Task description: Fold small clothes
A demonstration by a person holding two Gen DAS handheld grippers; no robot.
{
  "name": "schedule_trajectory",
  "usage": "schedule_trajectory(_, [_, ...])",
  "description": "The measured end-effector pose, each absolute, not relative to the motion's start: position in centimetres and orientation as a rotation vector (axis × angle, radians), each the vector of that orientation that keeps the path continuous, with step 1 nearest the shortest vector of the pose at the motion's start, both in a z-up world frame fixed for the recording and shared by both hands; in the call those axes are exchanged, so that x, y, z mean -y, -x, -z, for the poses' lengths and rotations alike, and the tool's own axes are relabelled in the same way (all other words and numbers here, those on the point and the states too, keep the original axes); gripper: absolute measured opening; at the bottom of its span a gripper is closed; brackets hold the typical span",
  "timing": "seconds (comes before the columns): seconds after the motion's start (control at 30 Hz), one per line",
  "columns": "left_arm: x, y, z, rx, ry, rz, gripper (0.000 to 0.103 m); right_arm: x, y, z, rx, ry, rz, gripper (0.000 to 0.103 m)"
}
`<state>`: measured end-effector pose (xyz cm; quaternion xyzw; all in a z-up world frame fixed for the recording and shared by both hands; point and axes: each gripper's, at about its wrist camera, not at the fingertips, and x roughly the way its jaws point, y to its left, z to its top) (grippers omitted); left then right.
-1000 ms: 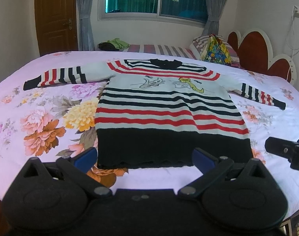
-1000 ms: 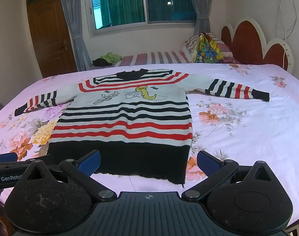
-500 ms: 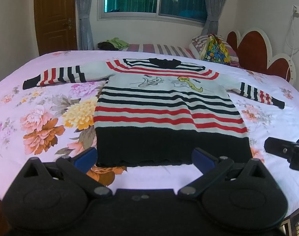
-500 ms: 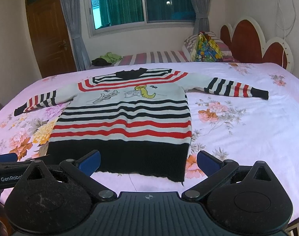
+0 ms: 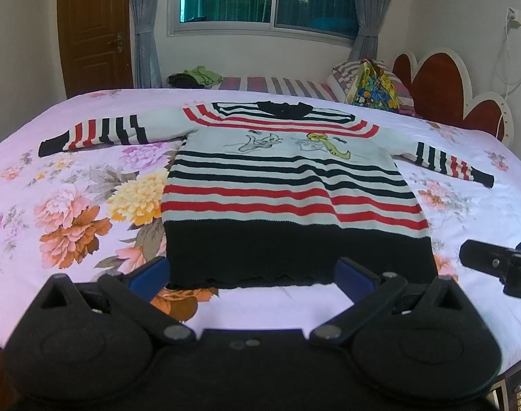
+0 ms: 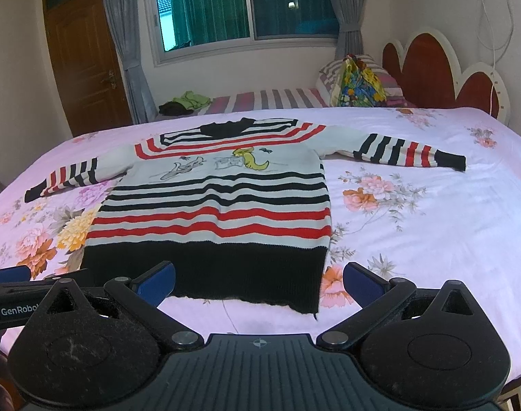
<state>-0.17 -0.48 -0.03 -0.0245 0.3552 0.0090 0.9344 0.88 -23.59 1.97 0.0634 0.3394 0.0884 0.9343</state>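
Observation:
A small striped sweater (image 5: 287, 185) lies flat, face up, on the floral bedsheet (image 5: 65, 205), sleeves spread out to both sides, black hem nearest me. It also shows in the right wrist view (image 6: 219, 205). My left gripper (image 5: 251, 275) is open and empty, just above the hem's middle. My right gripper (image 6: 258, 282) is open and empty, over the hem's right corner. The right gripper shows at the right edge of the left wrist view (image 5: 500, 267); the left gripper shows at the left edge of the right wrist view (image 6: 10, 294).
The bed's red headboard (image 6: 442, 72) stands at the right. A colourful bag (image 6: 359, 84) leans on a striped pillow behind the bed. A second bed with green clothes (image 6: 188, 101) is under the window. A wooden door (image 6: 85, 65) is at the far left.
Both grippers have crept slightly forward toward the sweater's hem. Both stay open and nothing on the bed has moved.

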Motion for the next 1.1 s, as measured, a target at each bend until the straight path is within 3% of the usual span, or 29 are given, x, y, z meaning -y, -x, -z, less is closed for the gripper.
schedule_trajectory(0.33, [0.0, -0.9, -0.8, -0.693, 0.057, -0.024, 0.102, 24.9, -2.0, -2.8, -0.661, -0.15, -0.126, 0.103])
schedule_trajectory(0.5, [0.2, -3.5, -1.9, -0.66, 0.048, 0.002, 0.102, 26.4, -3.6, -4.1, -0.541, -0.191, -0.09, 0.103])
schedule_trajectory(1.1, [2.8, -13.2, -1.4, -0.656, -0.006, -0.004, 0.102, 34.2, -14.1, -2.2, -0.591, -0.205, 0.093, 0.103])
